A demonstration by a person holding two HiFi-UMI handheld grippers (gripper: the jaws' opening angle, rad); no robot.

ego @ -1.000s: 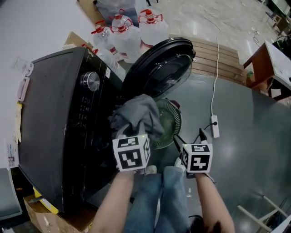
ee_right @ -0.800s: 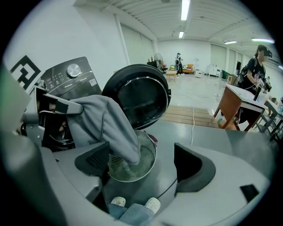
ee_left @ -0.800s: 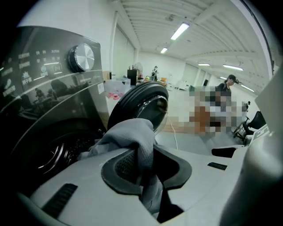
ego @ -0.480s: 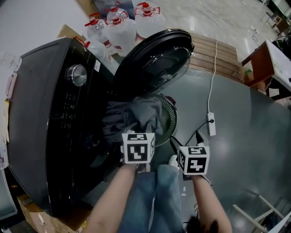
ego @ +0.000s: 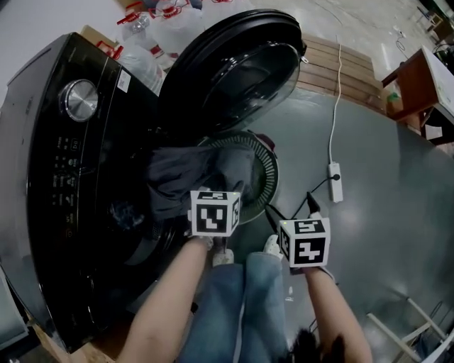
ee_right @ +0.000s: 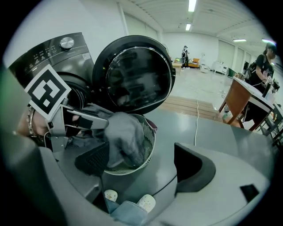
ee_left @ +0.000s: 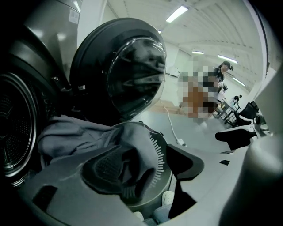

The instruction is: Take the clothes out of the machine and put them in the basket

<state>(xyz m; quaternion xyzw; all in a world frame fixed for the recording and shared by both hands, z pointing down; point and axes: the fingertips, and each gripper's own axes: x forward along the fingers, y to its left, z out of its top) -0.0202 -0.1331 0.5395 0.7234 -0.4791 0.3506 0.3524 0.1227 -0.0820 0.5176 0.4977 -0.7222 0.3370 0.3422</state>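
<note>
A grey garment (ego: 198,174) trails from the black washing machine (ego: 71,177) into the round pale basket (ego: 268,177) on the floor below the open door (ego: 234,71). My left gripper (ee_left: 146,164) hangs low over the basket (ee_left: 160,159). Its jaws are opening, and the grey garment (ee_left: 88,141) lies slack between and beyond them with no pad pressing on it. Its marker cube (ego: 215,213) hides the jaws in the head view. My right gripper (ee_right: 141,165) stands open and empty, a little to the right of the basket (ee_right: 149,134), under its own cube (ego: 305,241).
Water bottles (ego: 163,10) stand behind the machine. A power strip (ego: 335,182) and its cable lie on the grey floor to the right, with a wooden platform (ego: 347,71) and a desk (ego: 418,92) beyond. The person's legs (ego: 248,298) are just below the basket.
Both grippers have sunk toward the floor. The grey garment, held up a second ago, has come down onto the basket, and the left jaws have parted from it.
</note>
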